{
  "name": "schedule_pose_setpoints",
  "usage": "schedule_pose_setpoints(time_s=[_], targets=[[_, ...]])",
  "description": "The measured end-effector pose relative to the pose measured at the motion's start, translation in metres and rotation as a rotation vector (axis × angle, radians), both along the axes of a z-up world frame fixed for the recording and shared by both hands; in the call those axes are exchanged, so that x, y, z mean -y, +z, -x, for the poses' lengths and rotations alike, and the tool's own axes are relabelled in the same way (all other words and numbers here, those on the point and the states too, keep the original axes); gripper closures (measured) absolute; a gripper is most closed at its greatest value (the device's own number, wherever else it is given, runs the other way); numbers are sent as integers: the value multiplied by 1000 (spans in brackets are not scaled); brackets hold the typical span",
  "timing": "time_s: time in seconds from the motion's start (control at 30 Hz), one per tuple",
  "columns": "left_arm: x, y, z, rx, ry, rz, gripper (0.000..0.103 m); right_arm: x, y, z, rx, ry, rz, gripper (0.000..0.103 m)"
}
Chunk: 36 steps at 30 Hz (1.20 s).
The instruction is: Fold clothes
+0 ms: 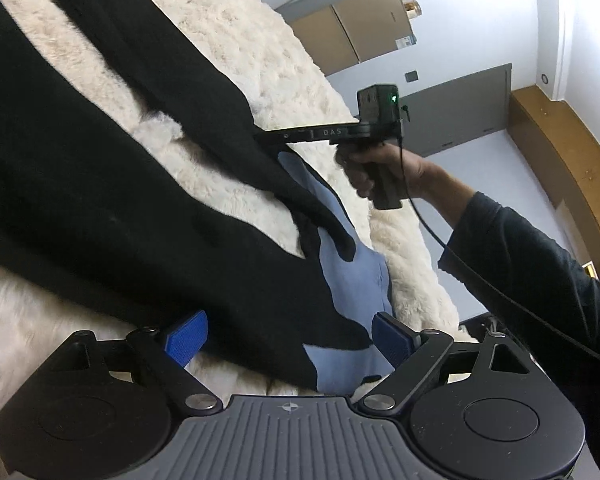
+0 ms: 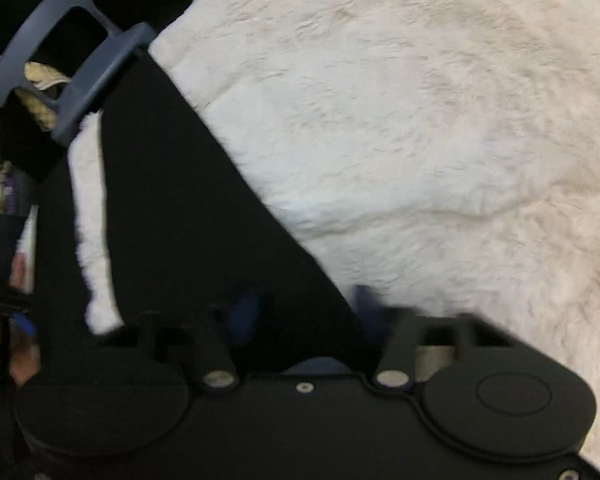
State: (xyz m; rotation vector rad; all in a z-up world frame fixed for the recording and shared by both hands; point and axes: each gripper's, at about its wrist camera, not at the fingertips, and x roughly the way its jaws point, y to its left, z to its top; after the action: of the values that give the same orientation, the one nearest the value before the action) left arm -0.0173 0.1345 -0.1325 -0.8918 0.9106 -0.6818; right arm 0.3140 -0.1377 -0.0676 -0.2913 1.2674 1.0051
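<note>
Surface: a cream fluffy blanket (image 1: 260,40) covers what looks like a bed, and the garment lies on it.
Garment: a black garment (image 1: 100,208) with light-blue patches (image 1: 352,280) is spread across the blanket, running from the far left to the near right in the left wrist view; a long black strip of it, perhaps a sleeve or leg, lies separately at the far side with blanket showing between.
Left hand-held gripper (image 1: 288,344): its blue pads (image 1: 188,340) stand wide apart on either side of the garment's near edge, so it is released; cloth lies between the pads, not yet pinched.
Right hand-held gripper (image 2: 304,312): in the left wrist view it (image 1: 268,138) reaches in from the right, its tips at the black strip's edge. In its own blurred view black cloth lies across the space between its blue pads; I cannot tell whether it is clenched on the cloth or merely over it.
Right hand (image 1: 380,172): wrapped around the gripper's handle, with a cable trailing along the arm.
Other thing: a grey-blue framed object (image 2: 64,48) sits at the far left of the right wrist view; what it is cannot be told.
Progress: early, by my reading. The garment looks loosely laid out with no neat fold visible.
Left to do: grasp the edges, bring one part over another, and flatten the result.
</note>
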Motion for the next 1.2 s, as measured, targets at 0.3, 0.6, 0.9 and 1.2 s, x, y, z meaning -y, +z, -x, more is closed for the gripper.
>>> schedule_pose_setpoints(time_s=[0.3,0.6,0.9,1.2], targets=[[12,-10,-6,-25,-12,-23,15,45,37,6,336,-139,17,72],[-6,-1,3,20,49,11,15,50,78,117,659,-514,-89,30],[-120,20,-44,46,478,-36,14,73,40,231,535,-707,-464,24],[-202,-19,-136,-70,877,29,99,66,20,200,603,-692,-370,25]])
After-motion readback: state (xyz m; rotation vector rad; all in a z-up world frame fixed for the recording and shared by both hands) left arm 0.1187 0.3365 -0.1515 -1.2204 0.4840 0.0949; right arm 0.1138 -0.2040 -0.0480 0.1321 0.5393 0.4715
